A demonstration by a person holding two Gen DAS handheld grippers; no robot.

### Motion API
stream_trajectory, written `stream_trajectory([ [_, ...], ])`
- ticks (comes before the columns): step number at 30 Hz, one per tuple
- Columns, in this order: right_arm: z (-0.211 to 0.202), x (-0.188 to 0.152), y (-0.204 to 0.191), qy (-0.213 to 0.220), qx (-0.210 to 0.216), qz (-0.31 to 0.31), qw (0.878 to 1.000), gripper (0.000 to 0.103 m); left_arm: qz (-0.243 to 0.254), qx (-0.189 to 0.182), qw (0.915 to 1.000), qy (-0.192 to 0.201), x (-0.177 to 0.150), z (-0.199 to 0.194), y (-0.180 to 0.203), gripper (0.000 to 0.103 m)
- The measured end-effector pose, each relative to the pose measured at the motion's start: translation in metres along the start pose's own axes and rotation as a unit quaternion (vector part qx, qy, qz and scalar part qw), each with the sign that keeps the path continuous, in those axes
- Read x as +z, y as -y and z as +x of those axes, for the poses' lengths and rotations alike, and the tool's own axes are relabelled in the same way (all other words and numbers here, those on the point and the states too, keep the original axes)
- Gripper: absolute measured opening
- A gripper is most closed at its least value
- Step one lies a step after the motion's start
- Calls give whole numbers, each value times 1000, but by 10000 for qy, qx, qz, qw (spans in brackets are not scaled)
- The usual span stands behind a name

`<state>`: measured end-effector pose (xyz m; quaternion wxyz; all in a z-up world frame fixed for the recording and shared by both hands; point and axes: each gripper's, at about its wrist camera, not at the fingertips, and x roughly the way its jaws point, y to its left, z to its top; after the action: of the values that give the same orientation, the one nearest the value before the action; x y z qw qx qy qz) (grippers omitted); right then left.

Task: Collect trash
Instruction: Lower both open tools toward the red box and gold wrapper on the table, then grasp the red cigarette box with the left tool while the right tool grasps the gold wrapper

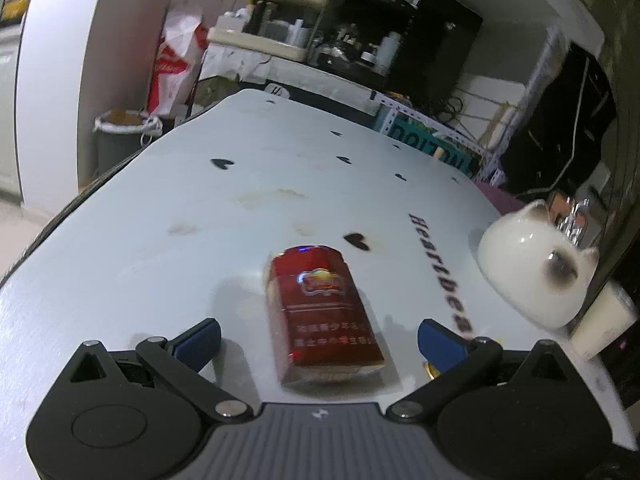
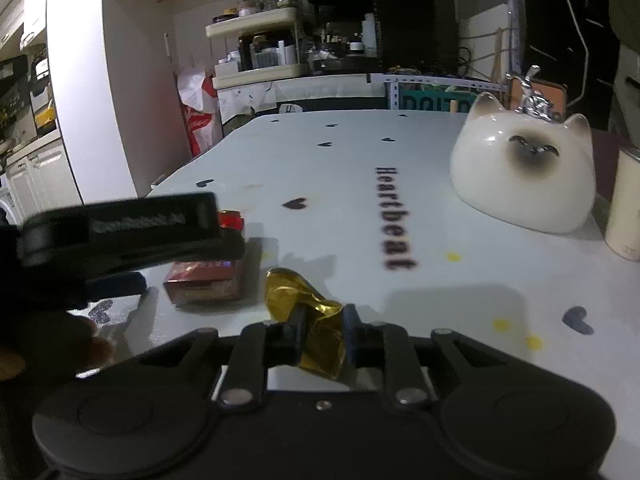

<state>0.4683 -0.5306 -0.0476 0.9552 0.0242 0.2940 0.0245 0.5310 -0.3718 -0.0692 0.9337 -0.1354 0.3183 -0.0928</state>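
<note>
Gold wrapper (image 2: 316,320): crumpled foil, nearest to me in the right wrist view; I saw it pinched between the fingers of my right gripper (image 2: 323,334), its front end resting on the white surface (image 2: 460,280).
Right fingers: drawn together and clamped on the gold wrapper, one pad against each side of it.
Red pack (image 1: 326,316): a red cigarette pack lay flat on the surface, lengthwise between the fingers of my left gripper (image 1: 320,338); from the right wrist view it sat just left of the wrapper, partly behind the left gripper's black body.
Left fingers: spread wide apart, one blue pad (image 1: 198,344) on each side of the red pack, and I saw neither touching it.
Hand: part of a hand (image 2: 52,344) showed dark and blurred at the left edge of the right wrist view, under the left gripper.
Surface print: black hearts, small yellow dots and the word "Heartbeat" (image 2: 394,220) ran away from me.
Cat bowl (image 2: 524,176): a white ceramic piece with a cat face stood further back on the right, beside a cream cylinder (image 2: 624,208) at the edge.
Far side: cluttered shelves (image 2: 256,40), and a grey bin (image 1: 120,140) on the floor to the left.
</note>
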Motion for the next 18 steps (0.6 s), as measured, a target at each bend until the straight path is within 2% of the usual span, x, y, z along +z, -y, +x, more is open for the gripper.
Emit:
stream_trajectory([
  [4, -6, -1, 8, -56, -179, 168, 9997, 19, 564, 306, 9979, 63, -6, 7, 14, 102],
  [8, -13, -5, 12, -62, -407, 288, 9987, 19, 722, 334, 9968, 54, -6, 7, 12, 95],
  [11, -17, -10, 14, -33, -443, 343, 9984, 20, 834, 396, 9957, 53, -6, 6, 11, 87],
  [13, -21, -13, 10, -37, -462, 244, 9986, 26, 870, 355, 9956, 56, -7, 3, 9, 81],
  [15, -24, -16, 3, -77, -448, 6, 9990, 31, 970, 293, 9948, 44, -8, -2, 6, 69],
  [17, -27, -17, -1, -106, -280, -130, 9995, 31, 1029, 230, 9944, 40, -10, -7, 1, 58],
  [18, -28, -18, -3, -130, -198, -206, 9995, 31, 1064, 188, 9941, 33, -11, -10, -1, 57],
])
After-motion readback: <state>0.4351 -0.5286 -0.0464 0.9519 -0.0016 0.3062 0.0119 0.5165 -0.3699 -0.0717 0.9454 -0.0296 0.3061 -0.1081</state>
